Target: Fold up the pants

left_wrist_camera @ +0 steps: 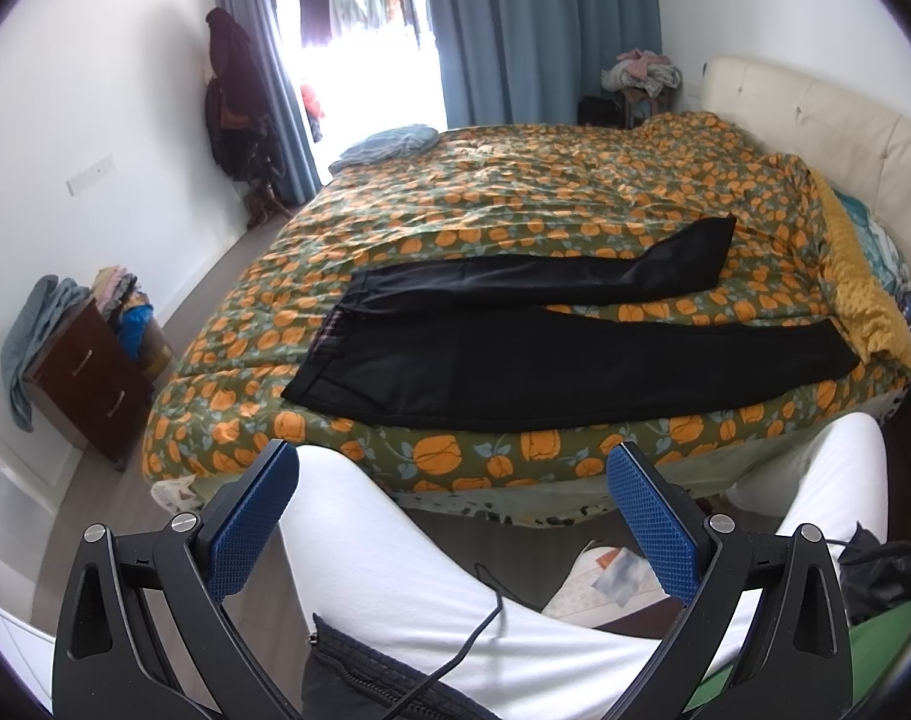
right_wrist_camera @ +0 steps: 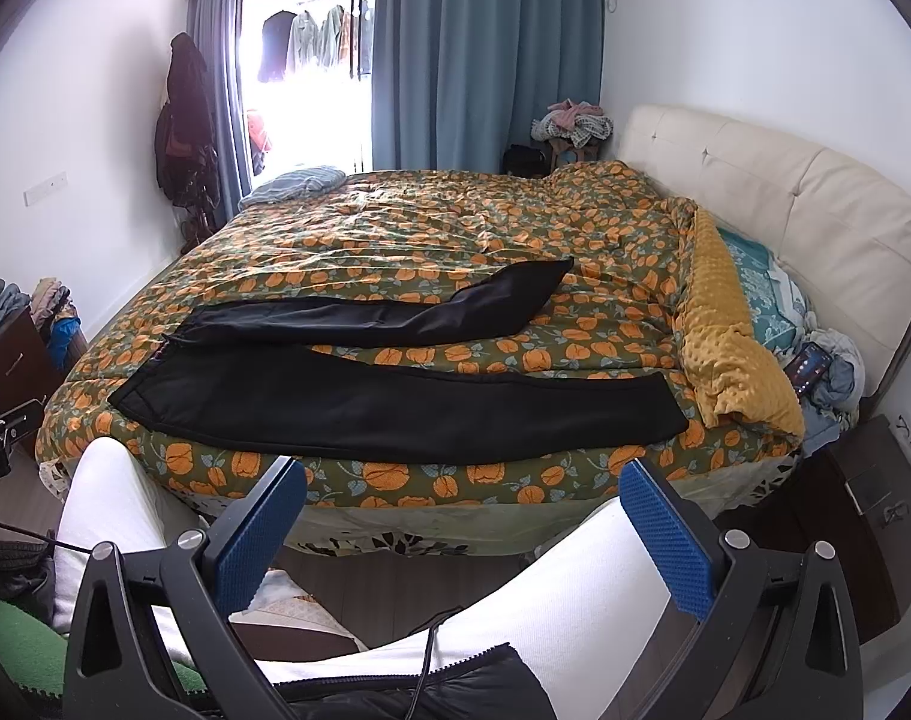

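Note:
Black pants (left_wrist_camera: 515,366) lie spread flat on the pumpkin-print quilt (left_wrist_camera: 515,192) near the bed's front edge, waistband to the left, both legs reaching right and splayed apart. They also show in the right wrist view (right_wrist_camera: 395,402). My left gripper (left_wrist_camera: 455,510) is open and empty, held low over a white-trousered knee, short of the bed. My right gripper (right_wrist_camera: 464,516) is open and empty too, low before the bed edge, well apart from the pants.
A mustard blanket (right_wrist_camera: 731,348) and cream headboard (right_wrist_camera: 785,192) lie right. A phone (right_wrist_camera: 809,366) rests by the pillows. A dark nightstand (left_wrist_camera: 89,372) with clothes stands left, another (right_wrist_camera: 863,510) right. The person's white-clad legs (left_wrist_camera: 395,570) sit under both grippers.

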`<move>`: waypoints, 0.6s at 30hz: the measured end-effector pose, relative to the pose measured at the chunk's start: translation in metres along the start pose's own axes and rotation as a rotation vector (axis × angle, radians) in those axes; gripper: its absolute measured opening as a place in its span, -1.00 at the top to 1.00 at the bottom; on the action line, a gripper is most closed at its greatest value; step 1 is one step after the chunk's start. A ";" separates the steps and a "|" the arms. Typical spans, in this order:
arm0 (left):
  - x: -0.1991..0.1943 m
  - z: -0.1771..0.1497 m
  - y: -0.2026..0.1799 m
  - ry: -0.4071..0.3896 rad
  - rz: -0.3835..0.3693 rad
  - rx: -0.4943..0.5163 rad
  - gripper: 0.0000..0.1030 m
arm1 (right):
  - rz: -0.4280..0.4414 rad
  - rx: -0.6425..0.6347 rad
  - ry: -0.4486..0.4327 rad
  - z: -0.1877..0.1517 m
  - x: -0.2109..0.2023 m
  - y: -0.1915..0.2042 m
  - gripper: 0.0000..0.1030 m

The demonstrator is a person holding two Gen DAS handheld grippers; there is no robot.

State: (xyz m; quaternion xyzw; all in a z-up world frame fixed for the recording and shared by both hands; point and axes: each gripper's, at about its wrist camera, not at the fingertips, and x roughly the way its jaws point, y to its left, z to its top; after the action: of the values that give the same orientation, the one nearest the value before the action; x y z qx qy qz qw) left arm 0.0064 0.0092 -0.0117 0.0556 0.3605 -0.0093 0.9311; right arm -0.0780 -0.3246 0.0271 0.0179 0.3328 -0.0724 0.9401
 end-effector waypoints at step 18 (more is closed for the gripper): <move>-0.001 0.000 -0.003 0.001 0.002 0.002 -0.99 | 0.009 -0.009 -0.001 -0.004 0.001 0.004 -1.00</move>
State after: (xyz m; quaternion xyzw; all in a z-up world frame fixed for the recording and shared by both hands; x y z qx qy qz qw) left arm 0.0055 0.0065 -0.0119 0.0571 0.3609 -0.0087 0.9308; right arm -0.0788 -0.3203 0.0232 0.0152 0.3324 -0.0667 0.9406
